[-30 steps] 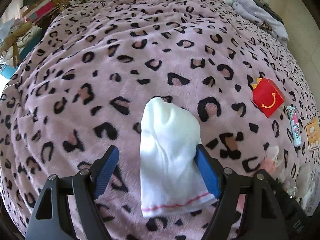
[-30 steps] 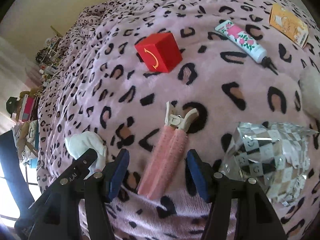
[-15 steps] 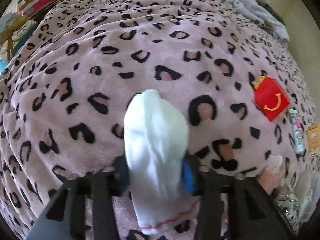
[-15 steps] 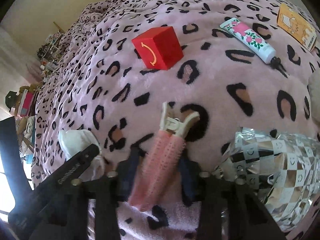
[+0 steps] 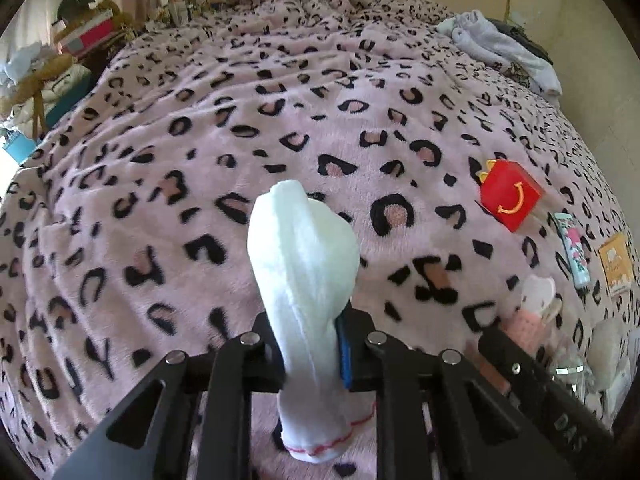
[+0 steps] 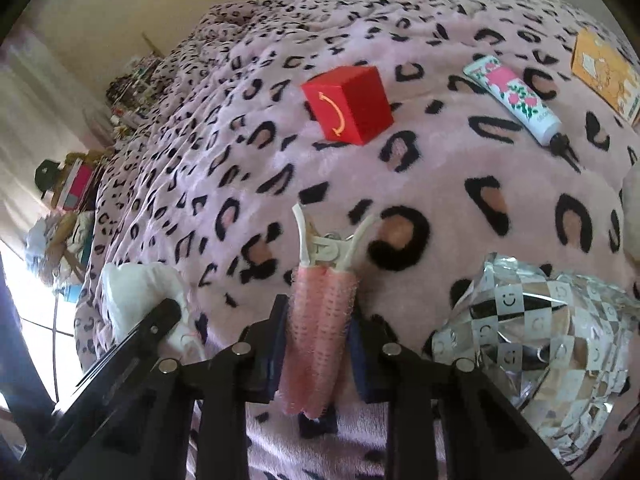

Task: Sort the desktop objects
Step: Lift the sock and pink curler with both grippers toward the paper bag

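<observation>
Left tongs (image 5: 310, 354) clamped on white cotton sock (image 5: 306, 276), cuff hanging below, toe raised off leopard-print bed blanket (image 5: 200, 128). Right tongs (image 6: 318, 344) closed on pink velcro hair-roller clip (image 6: 320, 316), pinched mid-body for balance, apparently for sorting elsewhere.

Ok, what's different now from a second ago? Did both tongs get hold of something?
Yes. The left tongs closed on the white sock, which now sticks up between them. The right tongs closed on the pink roller clip. Both stood open around these a second ago. The red box, tube and silver bag lie where they were on the blanket.
</observation>
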Motion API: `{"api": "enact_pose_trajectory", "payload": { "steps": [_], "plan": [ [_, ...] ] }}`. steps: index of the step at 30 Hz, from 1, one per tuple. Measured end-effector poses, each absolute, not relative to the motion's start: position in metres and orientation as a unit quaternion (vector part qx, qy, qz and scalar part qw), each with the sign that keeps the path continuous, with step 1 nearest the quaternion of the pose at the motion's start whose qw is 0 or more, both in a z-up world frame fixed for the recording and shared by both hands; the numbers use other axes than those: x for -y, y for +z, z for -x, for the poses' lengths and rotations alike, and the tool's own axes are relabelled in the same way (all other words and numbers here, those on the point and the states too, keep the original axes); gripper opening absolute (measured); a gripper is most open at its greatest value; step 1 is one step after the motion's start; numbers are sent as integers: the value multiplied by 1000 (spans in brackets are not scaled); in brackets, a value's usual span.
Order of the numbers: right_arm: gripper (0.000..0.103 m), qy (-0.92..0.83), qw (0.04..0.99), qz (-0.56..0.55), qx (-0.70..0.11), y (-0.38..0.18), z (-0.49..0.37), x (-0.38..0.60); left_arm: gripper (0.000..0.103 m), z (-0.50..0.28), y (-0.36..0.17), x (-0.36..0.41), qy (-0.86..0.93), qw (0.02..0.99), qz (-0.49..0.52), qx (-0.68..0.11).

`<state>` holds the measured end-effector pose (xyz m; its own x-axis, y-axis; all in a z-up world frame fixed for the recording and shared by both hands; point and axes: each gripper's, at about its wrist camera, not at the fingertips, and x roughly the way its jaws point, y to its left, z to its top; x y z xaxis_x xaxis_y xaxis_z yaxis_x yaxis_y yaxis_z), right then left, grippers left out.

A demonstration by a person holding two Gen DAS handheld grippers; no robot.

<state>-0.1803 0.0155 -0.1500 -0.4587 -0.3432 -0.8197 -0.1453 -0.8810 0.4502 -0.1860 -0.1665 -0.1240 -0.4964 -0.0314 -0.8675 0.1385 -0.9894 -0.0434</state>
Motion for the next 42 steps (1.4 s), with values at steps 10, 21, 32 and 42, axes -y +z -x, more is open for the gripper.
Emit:
{"api": "enact_pose_trajectory", "payload": {
  "steps": [10, 21, 32, 42],
  "plan": [
    [27, -838, 88, -503, 194, -125, 160, -11, 19, 137, -99, 172, -874, 51, -482, -34],
    [27, -857, 115, -478, 157, -87, 122, -17, 19, 99, -84, 164, -878, 44, -477, -26],
    [27, -857, 110, -475, 165, -75, 91, -42, 19, 72, -62, 141, -882, 27, -470, -26],
    [27, -875, 93, -452, 143, -48, 55, -80, 19, 47, -35, 102, -886, 5, -463, -23]
  ]
}}
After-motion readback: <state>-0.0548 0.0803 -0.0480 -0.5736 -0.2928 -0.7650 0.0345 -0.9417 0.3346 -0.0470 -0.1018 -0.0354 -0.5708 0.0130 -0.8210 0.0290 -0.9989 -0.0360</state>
